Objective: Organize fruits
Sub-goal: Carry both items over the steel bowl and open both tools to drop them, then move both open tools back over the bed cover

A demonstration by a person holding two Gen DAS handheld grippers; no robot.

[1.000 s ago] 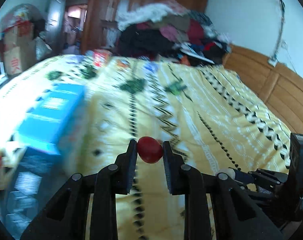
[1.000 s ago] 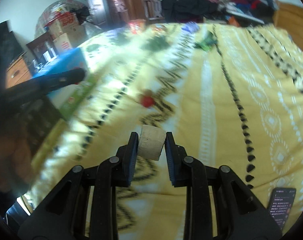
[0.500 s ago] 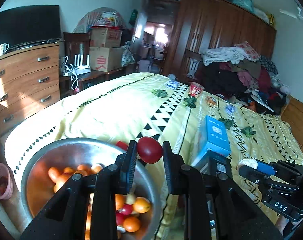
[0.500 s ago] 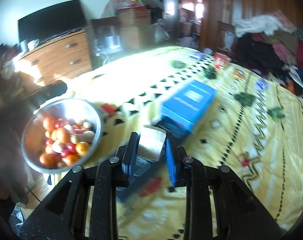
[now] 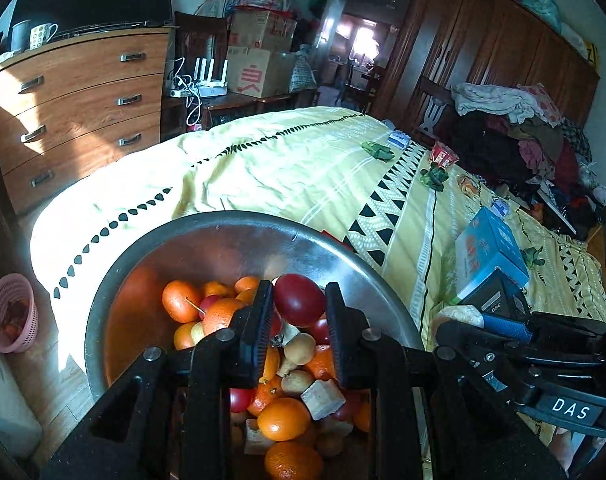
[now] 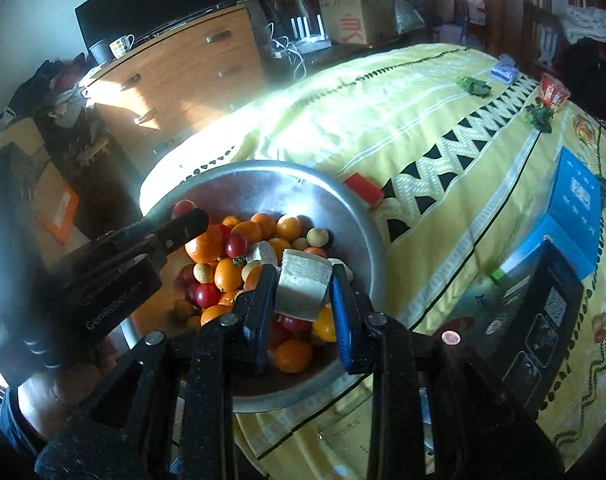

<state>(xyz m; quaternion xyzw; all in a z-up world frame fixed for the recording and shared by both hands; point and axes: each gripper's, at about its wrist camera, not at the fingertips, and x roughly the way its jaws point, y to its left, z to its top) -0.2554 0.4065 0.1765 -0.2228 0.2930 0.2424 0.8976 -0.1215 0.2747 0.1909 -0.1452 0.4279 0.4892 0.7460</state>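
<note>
The left gripper (image 5: 299, 304) is clamped on a dark red round fruit (image 5: 299, 299), which sits pinched between its two black fingers, right at the tips. Directly below and beyond those tips lies the metal bowl (image 5: 207, 240), resting at the near corner of a bed covered with a yellow patterned bedspread (image 5: 303, 168). The bowl holds a heap of oranges (image 5: 283, 418), small red fruits and a few pale cut chunks (image 5: 323, 398).

The right gripper (image 6: 303, 286) is closed on a pale cylindrical fruit piece (image 6: 302, 286) with a beige cut face, held between its blue-padded fingers. This piece hangs over the near right part of the same bowl (image 6: 355, 216), just above the fruit pile. In the right wrist view the left gripper (image 6: 191, 220) reaches in from the left, its tip over the bowl's left side.

To the right of the bowl on the bedspread stands a blue box (image 6: 571, 216), with a dark box (image 6: 543, 312) nearer. A small red block (image 6: 363, 187) lies just beyond the bowl's far rim. A wooden chest of drawers (image 5: 79, 108) stands at the far left, past the bed.
</note>
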